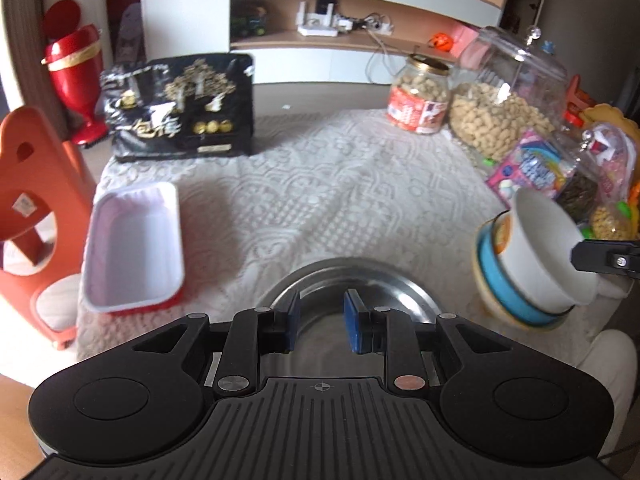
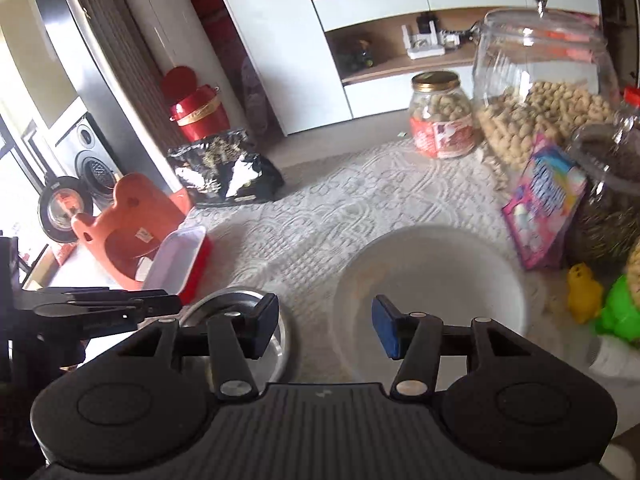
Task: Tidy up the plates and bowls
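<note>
A steel plate (image 1: 352, 280) lies on the lace cloth right under my left gripper (image 1: 322, 324), which is open above its near rim. To the right stands a stack: a white bowl (image 1: 536, 248), tilted, in a blue bowl (image 1: 504, 284) on a cream dish (image 1: 486, 300). My right gripper (image 2: 324, 328) is open, its right finger over the white bowl's (image 2: 432, 276) near rim; its tip shows in the left wrist view (image 1: 600, 260). The steel plate (image 2: 276, 340) lies under its left finger.
A red tray with white inside (image 1: 136, 248) sits at the table's left edge. A black snack bag (image 1: 180, 108) stands at the back. Peanut jars (image 1: 500, 112), a pink candy pack (image 1: 528, 168) and toys crowd the right. An orange stool (image 1: 36, 200) stands left of the table.
</note>
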Motion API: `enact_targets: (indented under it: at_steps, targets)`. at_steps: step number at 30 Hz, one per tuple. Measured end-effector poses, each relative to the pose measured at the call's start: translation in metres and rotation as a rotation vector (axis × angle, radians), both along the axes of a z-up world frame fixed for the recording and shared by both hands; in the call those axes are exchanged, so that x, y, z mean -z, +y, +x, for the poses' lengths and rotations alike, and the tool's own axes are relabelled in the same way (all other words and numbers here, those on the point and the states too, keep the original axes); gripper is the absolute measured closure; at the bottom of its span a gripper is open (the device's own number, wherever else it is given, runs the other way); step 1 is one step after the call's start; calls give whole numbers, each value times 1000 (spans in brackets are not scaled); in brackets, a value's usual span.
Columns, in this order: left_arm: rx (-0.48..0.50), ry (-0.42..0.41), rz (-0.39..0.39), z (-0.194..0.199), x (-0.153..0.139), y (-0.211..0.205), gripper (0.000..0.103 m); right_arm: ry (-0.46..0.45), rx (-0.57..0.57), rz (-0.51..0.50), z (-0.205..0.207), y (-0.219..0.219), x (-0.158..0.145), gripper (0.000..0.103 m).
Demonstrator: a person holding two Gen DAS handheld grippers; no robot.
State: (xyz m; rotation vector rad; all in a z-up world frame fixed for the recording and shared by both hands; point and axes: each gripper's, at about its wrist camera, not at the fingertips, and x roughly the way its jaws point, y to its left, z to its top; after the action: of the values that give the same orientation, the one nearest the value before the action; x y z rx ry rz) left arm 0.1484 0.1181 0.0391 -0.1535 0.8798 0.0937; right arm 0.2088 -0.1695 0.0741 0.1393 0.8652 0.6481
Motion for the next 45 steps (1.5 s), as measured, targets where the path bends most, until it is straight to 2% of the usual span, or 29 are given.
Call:
enact_targets:
  at_steps: [3, 7, 10, 12, 14, 21, 25, 28, 31, 33, 38, 45]
  targets:
    - [-34, 19, -15, -6, 19, 24, 76, 29, -12, 8, -17, 28, 11, 51]
    - [-42, 2, -70, -5, 44, 44, 76, 87, 2, -20, -31, 59, 33, 51]
    - [-45, 39, -96, -1, 61, 54, 76, 98, 46, -64, -38, 74, 52, 51]
    - [-47, 54, -124, -2, 67, 56, 76, 57, 77, -116, -45, 84, 63, 51]
    - [-45, 60, -119, -2, 70, 54, 75, 48, 95, -136, -48, 91, 73, 51]
    - [-41, 79, -107, 0, 75, 50, 72, 110, 99, -178, -44, 107, 104, 51]
    - [-40, 107, -116, 2, 81, 49, 72, 180, 91, -155, -38, 107, 119, 51]
    - [-35, 134, -124, 3, 87, 47, 72, 205, 63, -120, -36, 107, 123, 52]
    - [-31, 140, -110, 5, 87, 44, 70, 175, 33, -134, -41, 112, 122, 56]
    - [-25, 141, -111, 8, 87, 43, 65, 158, 25, -135, -43, 112, 123, 56]
    - [-20, 120, -106, 20, 88, 42, 64, 126, 51, -136, -40, 111, 122, 56]
    - [-3, 109, -84, 28, 90, 40, 66, 138, 79, -130, -33, 113, 123, 56]
